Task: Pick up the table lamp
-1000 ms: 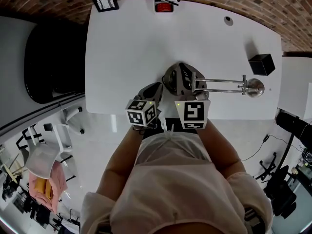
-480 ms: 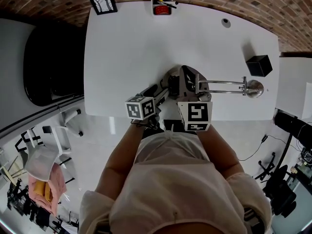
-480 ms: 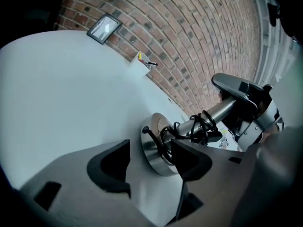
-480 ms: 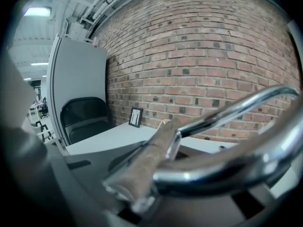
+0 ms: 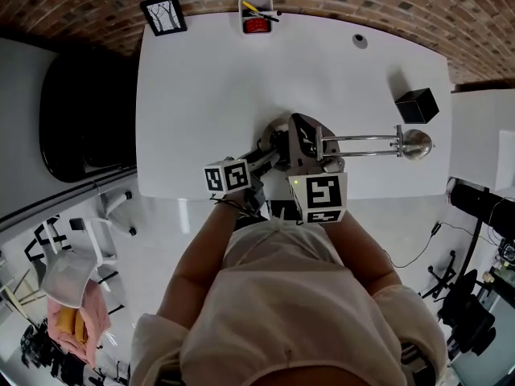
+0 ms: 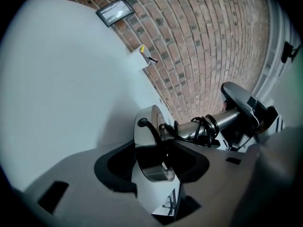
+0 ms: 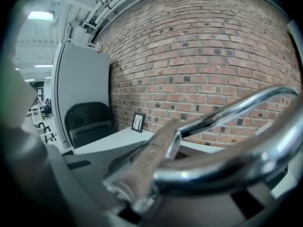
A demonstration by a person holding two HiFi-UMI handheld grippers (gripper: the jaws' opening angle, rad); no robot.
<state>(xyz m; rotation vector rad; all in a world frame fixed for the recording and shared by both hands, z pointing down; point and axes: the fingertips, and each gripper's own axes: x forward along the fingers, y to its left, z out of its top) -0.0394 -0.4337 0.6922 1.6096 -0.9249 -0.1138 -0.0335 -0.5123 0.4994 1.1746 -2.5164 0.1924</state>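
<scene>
The chrome table lamp (image 5: 362, 145) lies on its side on the white table (image 5: 201, 87). Its round base (image 5: 282, 133) is near the middle and its head (image 5: 414, 143) points right. My left gripper (image 5: 269, 155) has the base's edge (image 6: 150, 145) between its jaws, which are closing; a gap still shows beside one pad. A black cord (image 6: 208, 126) is coiled around the stem. My right gripper (image 5: 322, 155) is shut on the lamp's twin chrome arm rods (image 7: 227, 112) close to the base.
At the table's far edge stand a picture frame (image 5: 163, 13) and a white pen holder (image 5: 257, 14). A black cube (image 5: 416, 104) sits at the right and a small round cap (image 5: 360, 41) behind it. A black chair (image 5: 80, 111) stands left of the table.
My left gripper has rolled and gone from shut to spread around the lamp's base. The right gripper keeps its hold on the arm rods.
</scene>
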